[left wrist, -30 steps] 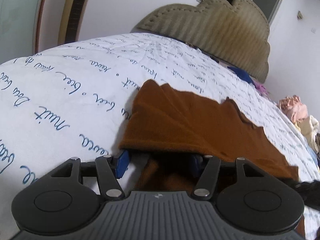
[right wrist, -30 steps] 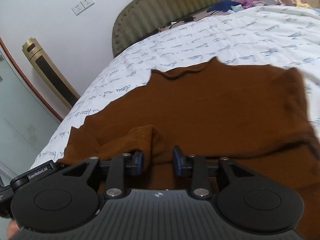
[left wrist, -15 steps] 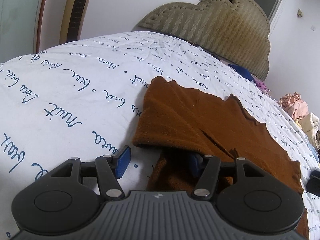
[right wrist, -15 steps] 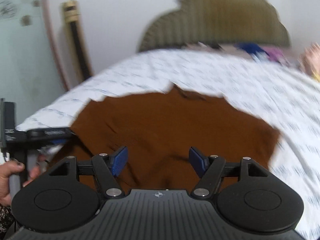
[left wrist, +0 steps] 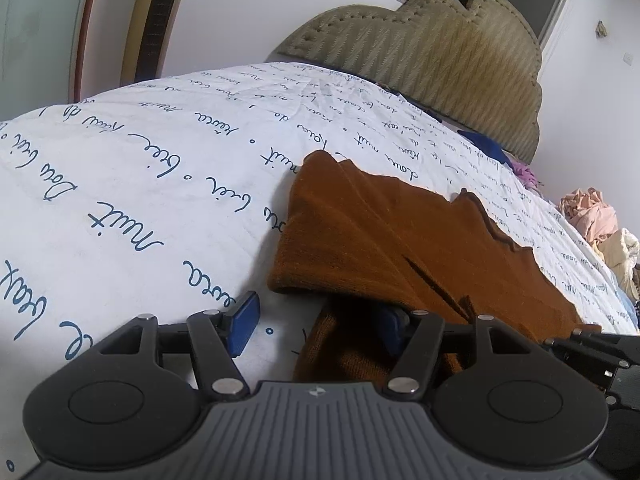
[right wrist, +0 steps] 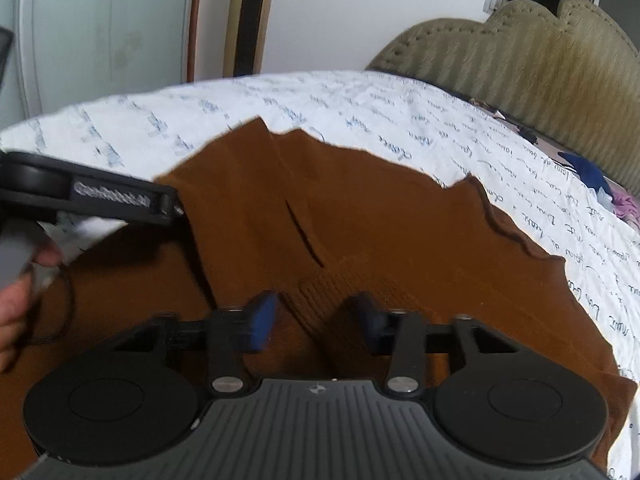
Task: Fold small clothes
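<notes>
A rust-brown knit sweater (left wrist: pixel 420 248) is seen spread on a bed (left wrist: pixel 140 184) dressed in a white sheet printed with blue script, its near left side turned over onto the body in a raised fold. A second ago that fold was draped over the left gripper (left wrist: pixel 316 320), with both blue pads half buried under the cloth; now the gripper has been drawn back and stands with its jaws wide apart and holding nothing, the left pad over bare sheet and the right pad still tucked under the fold's edge. The right gripper (right wrist: pixel 316 316), which a second ago had a bunched hump of knit between its narrowly parted pads, has been opened, swung across the sweater and brought down again, so that a ribbed edge now lies between its spread jaws without being pinched.

The release by both grippers is taken to mean that one side fold has been laid down and left to rest. The sweater remains broad and only partly folded, so further folds are judged to be outstanding. A padded headboard (right wrist: pixel 520 48) and a heap of other clothes (left wrist: pixel 592 220) are visible beyond.
</notes>
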`<act>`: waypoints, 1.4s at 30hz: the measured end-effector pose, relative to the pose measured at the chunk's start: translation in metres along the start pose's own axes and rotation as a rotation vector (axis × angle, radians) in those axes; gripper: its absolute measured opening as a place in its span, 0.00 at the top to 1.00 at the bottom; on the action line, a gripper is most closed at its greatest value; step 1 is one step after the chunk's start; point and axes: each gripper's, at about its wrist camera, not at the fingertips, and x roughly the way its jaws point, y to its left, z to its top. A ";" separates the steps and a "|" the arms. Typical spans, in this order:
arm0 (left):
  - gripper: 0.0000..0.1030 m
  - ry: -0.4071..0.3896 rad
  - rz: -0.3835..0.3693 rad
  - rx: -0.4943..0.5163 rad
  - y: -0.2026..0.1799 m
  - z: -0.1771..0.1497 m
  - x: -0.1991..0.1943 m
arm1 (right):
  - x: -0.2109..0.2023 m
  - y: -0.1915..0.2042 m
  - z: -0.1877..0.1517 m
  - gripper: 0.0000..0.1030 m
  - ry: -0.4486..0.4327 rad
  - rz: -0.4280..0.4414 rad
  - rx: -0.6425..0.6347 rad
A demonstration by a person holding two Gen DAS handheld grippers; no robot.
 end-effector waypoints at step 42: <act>0.33 -0.068 0.034 0.015 -0.051 0.053 -0.004 | -0.097 -0.221 -0.098 0.94 -0.168 -0.349 0.597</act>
